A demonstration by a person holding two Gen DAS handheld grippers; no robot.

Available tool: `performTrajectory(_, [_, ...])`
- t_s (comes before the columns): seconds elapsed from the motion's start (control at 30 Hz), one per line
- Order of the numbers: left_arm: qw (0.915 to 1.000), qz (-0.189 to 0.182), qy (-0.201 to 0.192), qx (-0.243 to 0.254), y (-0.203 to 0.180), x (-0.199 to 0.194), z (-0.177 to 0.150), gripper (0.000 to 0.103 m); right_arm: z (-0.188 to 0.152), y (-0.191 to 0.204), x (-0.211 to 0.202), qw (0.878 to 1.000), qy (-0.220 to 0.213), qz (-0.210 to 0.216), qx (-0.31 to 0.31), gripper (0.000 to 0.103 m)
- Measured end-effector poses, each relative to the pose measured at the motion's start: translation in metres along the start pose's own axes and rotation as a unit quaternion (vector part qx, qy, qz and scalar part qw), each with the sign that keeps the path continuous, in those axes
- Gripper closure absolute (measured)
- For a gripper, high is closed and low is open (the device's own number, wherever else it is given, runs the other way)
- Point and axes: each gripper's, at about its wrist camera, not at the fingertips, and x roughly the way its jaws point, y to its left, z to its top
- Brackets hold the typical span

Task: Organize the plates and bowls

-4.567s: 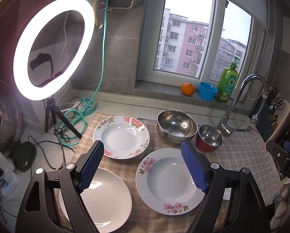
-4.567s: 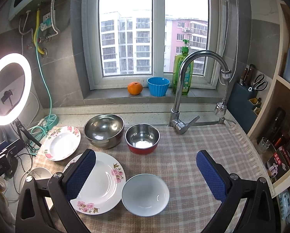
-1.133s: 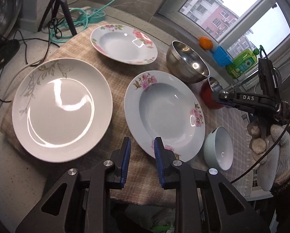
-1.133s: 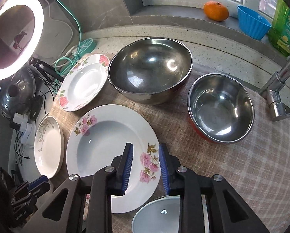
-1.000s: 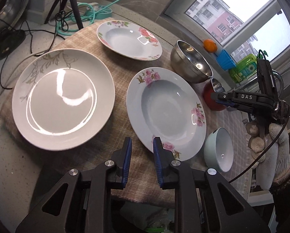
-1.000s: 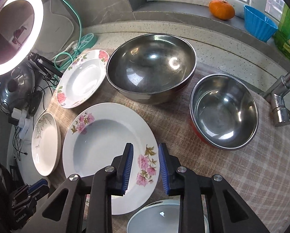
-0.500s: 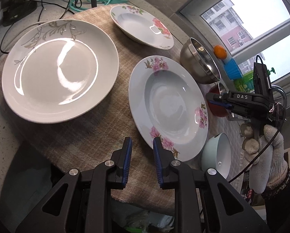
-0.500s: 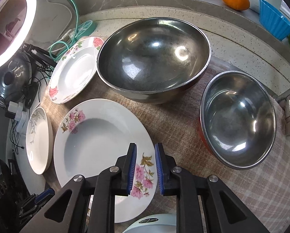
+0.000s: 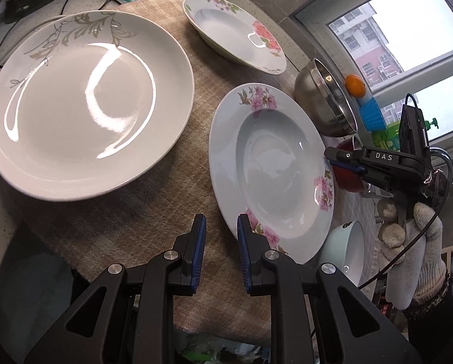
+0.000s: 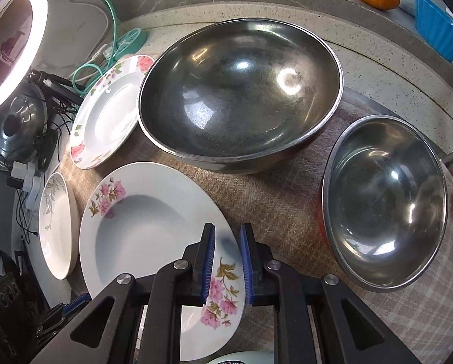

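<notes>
Left tongs (image 9: pixel 218 233) narrowly apart, empty, beside floral plate (image 9: pixel 271 166). Right tongs (image 10: pixel 228 244) closing astride its rim, pads not pressing. Glove (image 9: pixel 408 236) in left view only; ring light (image 10: pixel 11 45) in right.

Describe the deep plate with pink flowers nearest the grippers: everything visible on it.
The deep plate looks like glossy white ceramic, with a broad flat rim and a sunken, empty centre. Pink flower sprays with green leaves sit at three spots on the rim. It lies flat on the checked cloth, between the leaf plate and the red bowl. The right gripper straddles its rim; the left gripper sits at its near edge, jaws narrow, not yet gripping.
</notes>
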Motion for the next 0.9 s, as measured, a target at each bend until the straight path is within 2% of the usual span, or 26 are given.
performTrajectory(0.4, [1.0,0.0,0.007,0.0,0.0,0.006,0.007,0.085,0.005,0.003,0.006,1.0,0.004,0.015,-0.007,0.088])
performTrajectory(0.67, [0.9999,-0.002,0.009,0.007,-0.003,0.008,0.01,0.09,0.006,0.002,0.007,1.0,0.007,0.019,-0.015,0.088])
performTrajectory(0.9, [0.9999,-0.002,0.009,0.012,-0.004,0.009,0.011,0.09,0.007,0.001,0.007,0.999,0.01,0.025,-0.017,0.088])
